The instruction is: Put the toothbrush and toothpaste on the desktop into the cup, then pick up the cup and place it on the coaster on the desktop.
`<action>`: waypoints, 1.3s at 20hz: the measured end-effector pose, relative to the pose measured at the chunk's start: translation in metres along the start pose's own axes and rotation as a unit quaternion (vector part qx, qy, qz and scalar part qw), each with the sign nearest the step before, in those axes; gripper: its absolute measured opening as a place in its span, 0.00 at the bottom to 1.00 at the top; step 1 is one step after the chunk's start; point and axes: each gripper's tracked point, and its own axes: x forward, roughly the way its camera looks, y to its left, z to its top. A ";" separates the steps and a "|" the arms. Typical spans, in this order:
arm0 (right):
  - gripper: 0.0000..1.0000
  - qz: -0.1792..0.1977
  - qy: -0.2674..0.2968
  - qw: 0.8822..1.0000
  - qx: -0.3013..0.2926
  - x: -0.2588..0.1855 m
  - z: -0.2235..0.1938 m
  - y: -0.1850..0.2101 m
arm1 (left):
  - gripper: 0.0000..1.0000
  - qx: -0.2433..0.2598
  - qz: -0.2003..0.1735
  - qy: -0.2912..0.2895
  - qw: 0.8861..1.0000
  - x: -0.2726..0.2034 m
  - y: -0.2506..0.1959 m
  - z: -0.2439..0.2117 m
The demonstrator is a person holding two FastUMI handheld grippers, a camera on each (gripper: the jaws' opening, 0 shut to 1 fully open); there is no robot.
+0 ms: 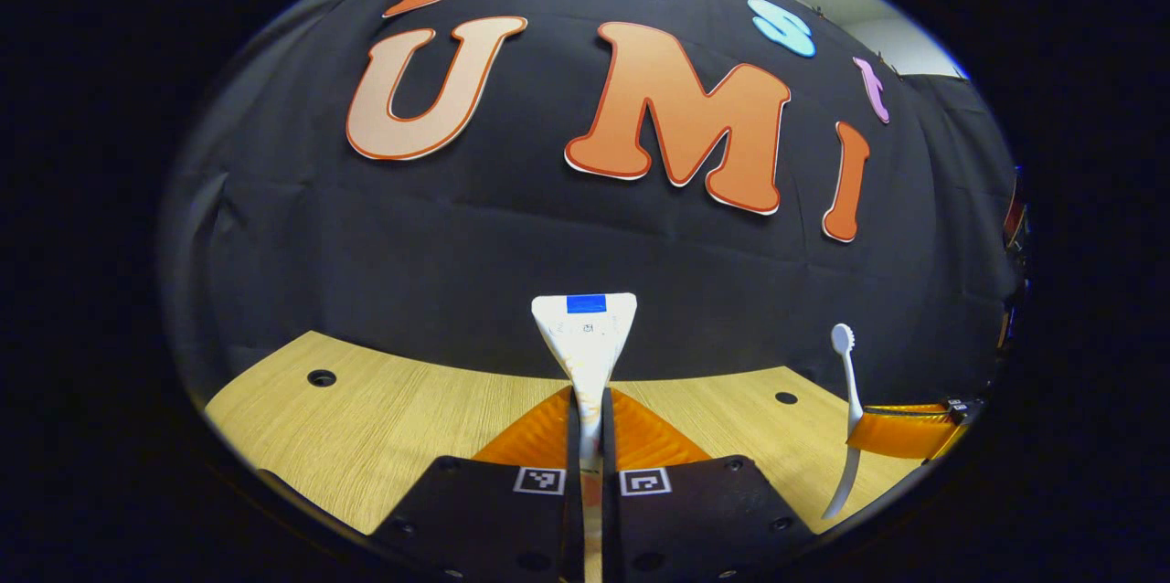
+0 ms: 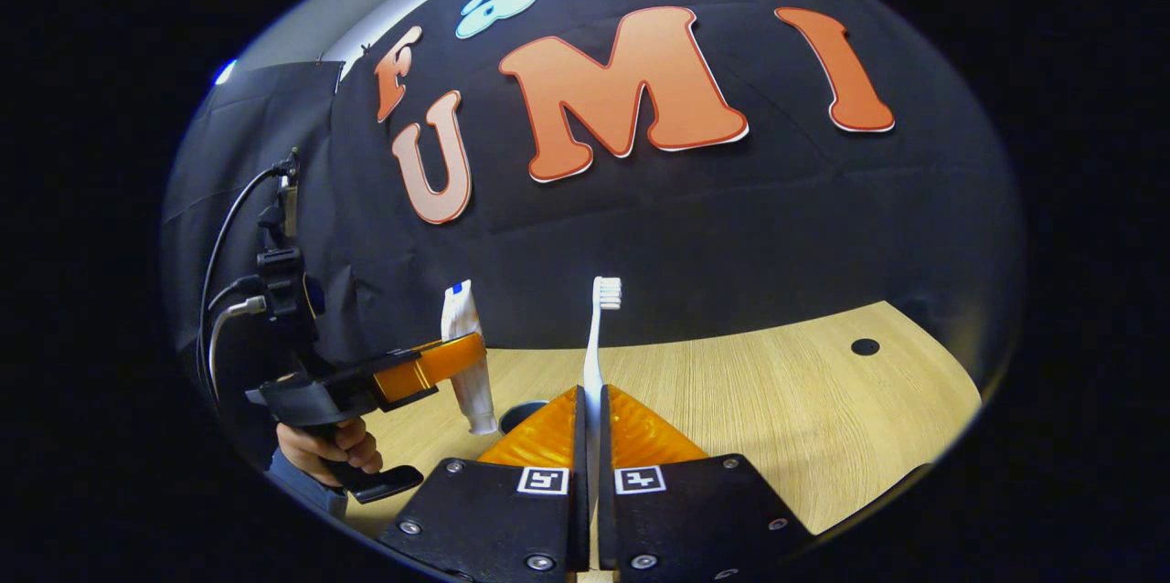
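Left gripper (image 1: 590, 423) pinches upright toothpaste (image 1: 586, 336); right gripper (image 2: 592, 418) pinches upright toothbrush (image 2: 596, 336) above desktop (image 2: 777, 418)

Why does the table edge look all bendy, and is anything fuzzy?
Left gripper view: the fisheye lens curves the table edge; the toothpaste looks sharp, evenly lit. Right gripper view: same curving; the toothbrush is crisp, and the left gripper shows no blur.

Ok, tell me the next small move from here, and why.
Probably carry both items over to the cup and lower them in. The left tongs are shut on the toothpaste, held upright above the desktop; the right tongs are shut on the toothbrush, bristles up. Both are lifted, and the cup isn't visible from here, so it must be found first.
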 end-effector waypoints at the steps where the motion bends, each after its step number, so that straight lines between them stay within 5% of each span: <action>1: 0.04 0.000 -0.004 1.000 -0.002 0.003 0.003 0.000 | 0.07 0.000 -0.001 -0.004 1.000 0.008 0.000 -0.004; 12: 0.04 0.010 -0.035 0.999 -0.022 0.025 0.014 -0.003 | 0.07 -0.001 -0.018 0.009 1.000 0.048 0.011 -0.043; 26: 0.04 0.030 -0.033 0.998 -0.038 0.036 0.007 0.013 | 0.07 -0.067 -0.028 0.054 0.996 0.046 0.029 -0.094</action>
